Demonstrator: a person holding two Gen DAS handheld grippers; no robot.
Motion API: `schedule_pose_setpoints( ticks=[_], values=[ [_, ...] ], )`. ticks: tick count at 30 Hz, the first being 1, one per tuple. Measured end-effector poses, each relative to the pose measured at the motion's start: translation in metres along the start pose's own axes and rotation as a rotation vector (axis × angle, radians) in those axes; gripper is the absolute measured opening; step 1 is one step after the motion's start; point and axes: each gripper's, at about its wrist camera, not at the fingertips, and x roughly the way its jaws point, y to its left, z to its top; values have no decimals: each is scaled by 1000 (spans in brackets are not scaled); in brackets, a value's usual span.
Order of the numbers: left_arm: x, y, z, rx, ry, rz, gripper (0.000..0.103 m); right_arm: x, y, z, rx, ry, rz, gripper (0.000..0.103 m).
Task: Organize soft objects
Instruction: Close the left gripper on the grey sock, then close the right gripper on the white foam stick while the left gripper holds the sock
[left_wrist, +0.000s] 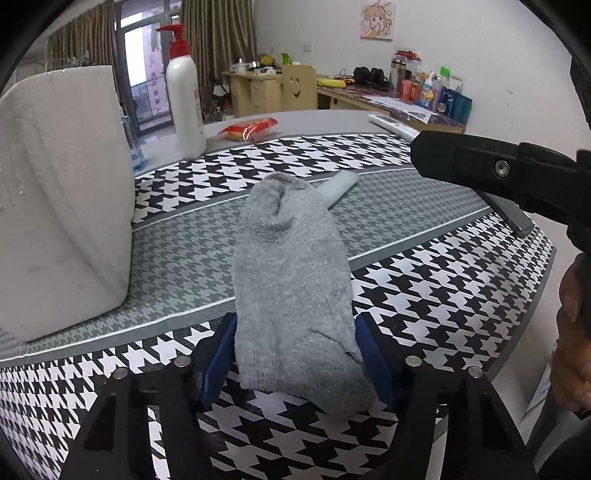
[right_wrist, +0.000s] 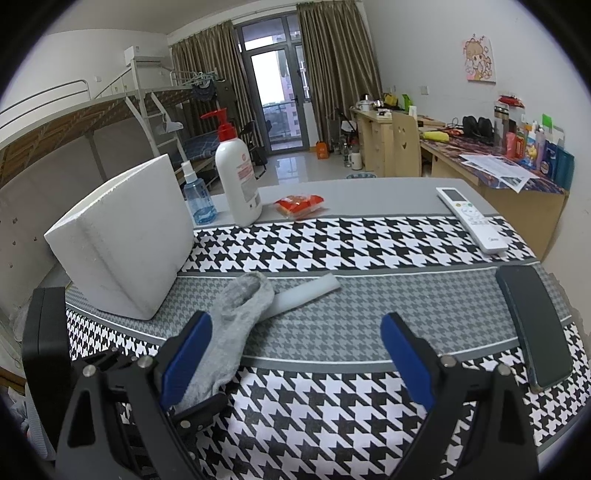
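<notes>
Left hand-held gripper (left_wrist: 295, 354) clamps grey sock (left_wrist: 291, 280) toe, pinning it to bench (left_wrist: 461, 295); right hand-held gripper (right_wrist: 295, 354) open, empty, standing by.

Table (right_wrist: 369, 192) with grey top; houndstooth runner (right_wrist: 332, 243) laid across it. Right wrist view, places relative to right claw (right_wrist: 295, 354): grey sock (right_wrist: 229, 332) on runner by left finger, toe end reaching the left claw (left_wrist: 295, 354). Pale grey strip (right_wrist: 303, 291) ahead, one end under the sock's cuff. White foam block (right_wrist: 122, 236) ahead-left. Beyond it: blue spray bottle (right_wrist: 197, 199), white pump bottle (right_wrist: 238, 181), red snack packet (right_wrist: 299, 205). Remote (right_wrist: 471, 219) ahead-right. Dark phone (right_wrist: 532, 328) right, near edge.
</notes>
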Motion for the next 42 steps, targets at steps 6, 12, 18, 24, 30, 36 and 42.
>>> schedule_pose_setpoints(
  ticks=[6,12,18,24,30,36,42],
  values=[
    [-2,-1,-1,6,-7,13,41,-1,-1,0,5,3,0,95],
    [-3,1,-1,12,-10,-3,20,-1,1,-1,6,5,-1,95],
    [-8,7,0,2,-29,-19,15,1,4,1,5,12,0,95],
    [-23,19,2,-19,-76,-4,15,8,12,1,-9,31,5,95],
    [-31,36,0,-57,-100,24,15,18,21,0,-26,61,12,95],
    [-39,50,-2,-81,-119,45,15,29,29,3,-18,97,5,95],
    [-39,62,-6,-99,-115,57,15,42,36,7,-3,129,-24,95]
  ],
)
